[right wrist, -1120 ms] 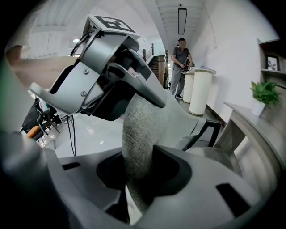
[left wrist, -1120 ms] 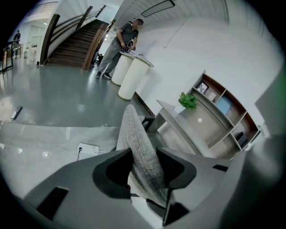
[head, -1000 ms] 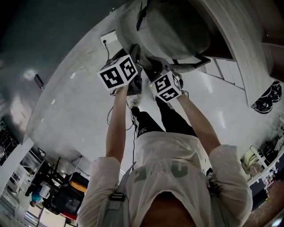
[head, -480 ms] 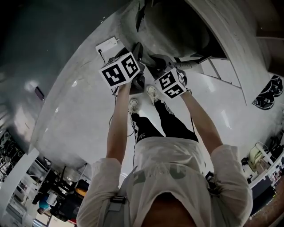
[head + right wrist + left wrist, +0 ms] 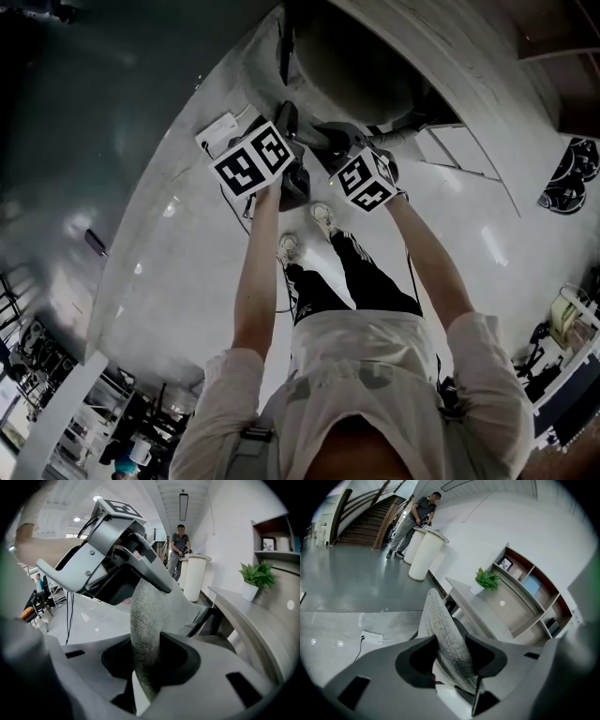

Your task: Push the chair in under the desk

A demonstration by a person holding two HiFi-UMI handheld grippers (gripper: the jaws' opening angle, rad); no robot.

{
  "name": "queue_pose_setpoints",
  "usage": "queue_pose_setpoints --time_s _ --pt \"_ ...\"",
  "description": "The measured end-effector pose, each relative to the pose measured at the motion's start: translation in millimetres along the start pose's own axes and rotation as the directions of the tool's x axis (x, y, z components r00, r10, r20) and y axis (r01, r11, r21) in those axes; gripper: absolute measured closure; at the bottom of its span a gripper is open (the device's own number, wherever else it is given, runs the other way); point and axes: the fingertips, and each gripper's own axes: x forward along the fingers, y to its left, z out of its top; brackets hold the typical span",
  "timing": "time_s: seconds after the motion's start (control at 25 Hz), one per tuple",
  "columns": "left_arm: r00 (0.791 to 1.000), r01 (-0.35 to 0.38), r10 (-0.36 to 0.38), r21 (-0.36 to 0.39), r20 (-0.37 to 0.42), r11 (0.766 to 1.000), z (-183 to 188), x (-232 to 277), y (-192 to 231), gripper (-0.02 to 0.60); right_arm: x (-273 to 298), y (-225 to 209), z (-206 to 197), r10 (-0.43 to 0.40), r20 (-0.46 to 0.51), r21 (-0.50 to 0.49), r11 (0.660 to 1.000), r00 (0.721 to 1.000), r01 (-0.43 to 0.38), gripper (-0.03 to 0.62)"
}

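A grey fabric chair (image 5: 352, 70) stands against the curved pale desk (image 5: 469, 66), seat partly under its top. Both grippers hold the upper edge of the backrest (image 5: 446, 637), side by side. My left gripper (image 5: 292, 150) has its jaws set wide on the thick padded edge, and both pads touch the fabric (image 5: 452, 656). My right gripper (image 5: 354, 142) is shut on the thinner edge of the same backrest (image 5: 147, 630), with the fabric pinched between its jaws (image 5: 150, 665). The left gripper (image 5: 117, 555) also shows in the right gripper view, just ahead along the backrest.
A white power strip (image 5: 220, 131) with a cable lies on the floor left of the chair. The holder's shoes (image 5: 321, 217) stand behind it. A potted plant (image 5: 487, 579) sits on the desk (image 5: 483, 613), below wall shelves (image 5: 529, 583). A person (image 5: 415, 520) stands by white cylinders (image 5: 425, 555) near stairs (image 5: 361, 522).
The chair has slid further toward the desk, and more of its seat is under the top. Both grippers and the holder's feet have followed it forward, still on the backrest.
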Motion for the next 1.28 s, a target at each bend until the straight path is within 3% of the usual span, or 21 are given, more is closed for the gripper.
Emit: queue_pose_setpoints --time_s 0.48,0.96,1.28 --pt "1.0 -0.016 0.016 -0.009 0.001 1.0 -14 8 -22 0.382 -19 -15 -15 0.035 -0.001 -0.035 0.999 0.999 -0.035 0.493" --pt "1.0 0.009 -0.009 0.004 -0.024 1.0 -30 14 -41 0.37 -36 -31 -34 -0.011 -0.023 -0.062 0.998 1.0 0.01 0.491" --pt "0.999 -0.019 0.02 0.011 -0.035 1.0 -31 12 -38 0.368 -35 -29 -34 -0.048 -0.035 -0.043 0.998 0.998 0.046 0.482"
